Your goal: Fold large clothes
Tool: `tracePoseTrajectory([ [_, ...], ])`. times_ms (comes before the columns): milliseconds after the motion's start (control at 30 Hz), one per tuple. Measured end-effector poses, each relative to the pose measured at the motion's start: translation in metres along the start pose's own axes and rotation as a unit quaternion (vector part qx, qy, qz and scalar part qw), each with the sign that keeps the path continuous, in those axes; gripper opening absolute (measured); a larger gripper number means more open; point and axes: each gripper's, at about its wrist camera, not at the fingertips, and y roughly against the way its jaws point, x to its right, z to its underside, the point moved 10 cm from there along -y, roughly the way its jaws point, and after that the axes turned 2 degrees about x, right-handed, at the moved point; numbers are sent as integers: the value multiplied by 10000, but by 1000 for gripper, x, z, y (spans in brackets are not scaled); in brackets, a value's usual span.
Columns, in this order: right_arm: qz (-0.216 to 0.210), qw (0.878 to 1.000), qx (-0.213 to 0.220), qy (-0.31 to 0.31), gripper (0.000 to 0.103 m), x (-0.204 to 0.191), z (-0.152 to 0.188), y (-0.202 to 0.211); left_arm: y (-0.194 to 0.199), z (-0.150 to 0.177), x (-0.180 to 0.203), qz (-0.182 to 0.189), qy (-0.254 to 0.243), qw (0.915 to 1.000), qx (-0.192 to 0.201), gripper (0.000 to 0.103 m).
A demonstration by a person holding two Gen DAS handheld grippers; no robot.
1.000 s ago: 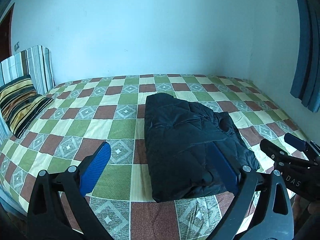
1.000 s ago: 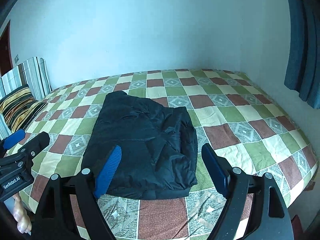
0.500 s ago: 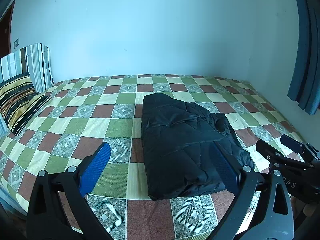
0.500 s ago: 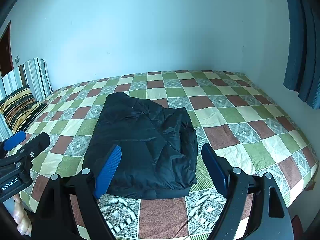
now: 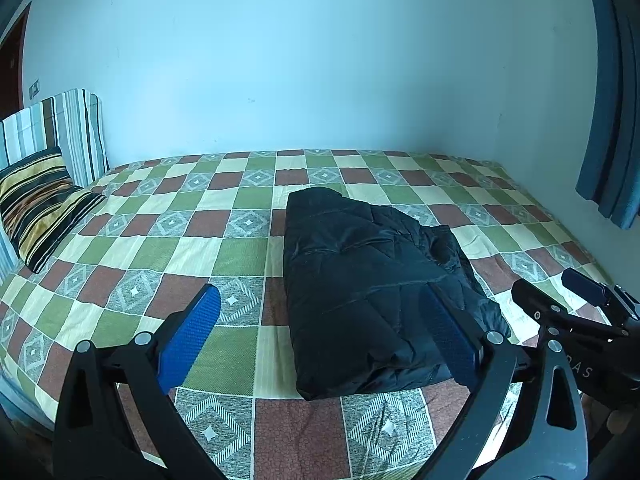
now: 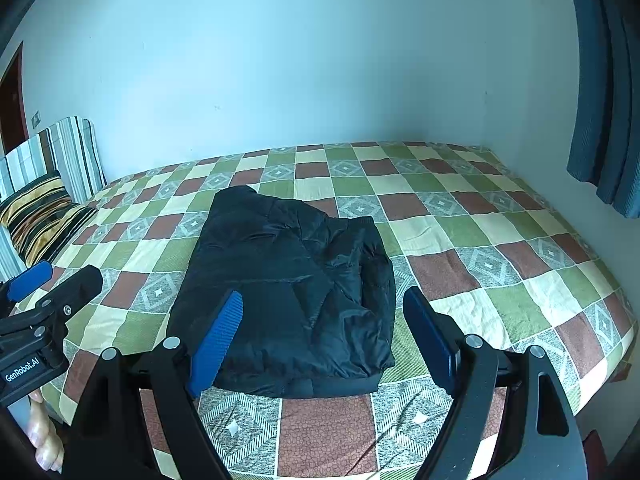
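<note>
While both grippers are hovering off the near edge of the bed (image 5: 132, 248), the black jacket (image 6: 296, 292) is lying compactly folded on the checked cover. Left gripper (image 5: 326, 332) and right gripper (image 6: 326, 336): fingers wide, holding nothing. Folding is looking finished; next is probably tidying.

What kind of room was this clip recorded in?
Most likely a bedroom: a wide bed under a green, brown and cream checked bedspread, striped pillows at its head, and a dark blue curtain by the pale wall. A folded black padded jacket lies on the bed.
</note>
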Motion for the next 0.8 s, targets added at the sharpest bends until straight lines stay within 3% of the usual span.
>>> tracePoseTrajectory([
  [500,-9,10000,1,25,81,-2,1,3,3,0,-3,-221,-21,9997,-48,99],
  [800,-2,10000,5,26,81,-3,1,3,8,-3,0,-164,-49,9998,70,99],
])
